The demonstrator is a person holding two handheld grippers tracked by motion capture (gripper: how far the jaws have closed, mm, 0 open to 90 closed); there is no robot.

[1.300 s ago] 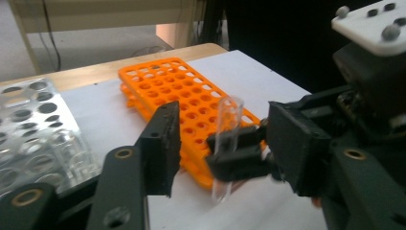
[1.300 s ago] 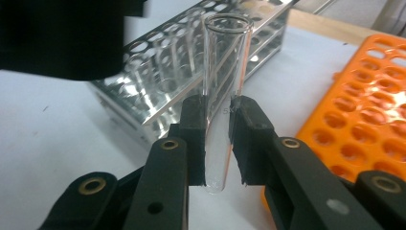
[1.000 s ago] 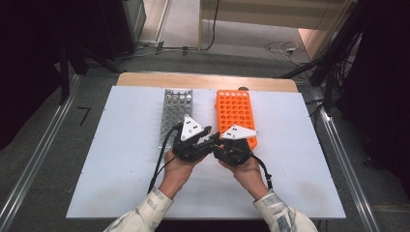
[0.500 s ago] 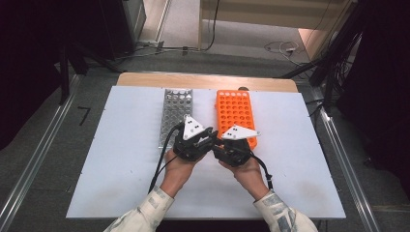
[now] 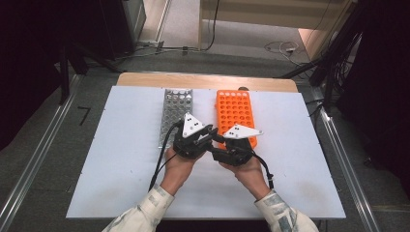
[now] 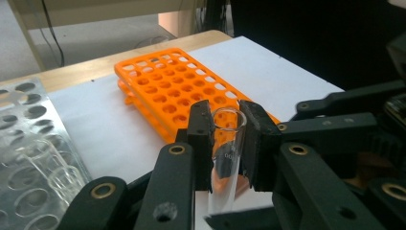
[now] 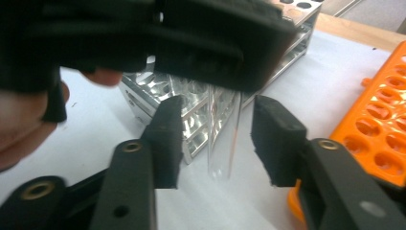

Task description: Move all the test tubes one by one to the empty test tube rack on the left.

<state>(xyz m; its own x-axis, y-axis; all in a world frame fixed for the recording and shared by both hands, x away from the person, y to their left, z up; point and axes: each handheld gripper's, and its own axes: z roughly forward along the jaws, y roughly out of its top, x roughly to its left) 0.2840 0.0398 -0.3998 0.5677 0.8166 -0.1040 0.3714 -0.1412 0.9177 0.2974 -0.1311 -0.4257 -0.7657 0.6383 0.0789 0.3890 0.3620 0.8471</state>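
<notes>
A clear glass test tube [image 6: 224, 152] stands upright between the pads of my left gripper [image 6: 225, 120], which is shut on it near its rim. In the right gripper view the tube's lower part [image 7: 222, 139] hangs below the left gripper [image 7: 191, 38]. My right gripper [image 7: 218, 129] is open, one pad on either side of the tube and apart from it. In the high view both grippers, left [image 5: 193, 137] and right [image 5: 233, 151], meet over the white table between the two racks.
A silver metal rack [image 5: 175, 113] lies left of the grippers and an orange plastic rack [image 5: 236, 111] lies right of them. Both racks have many round holes. The white tabletop [image 5: 121, 159] spreads to each side, with a wooden edge [image 5: 203, 79] at the back.
</notes>
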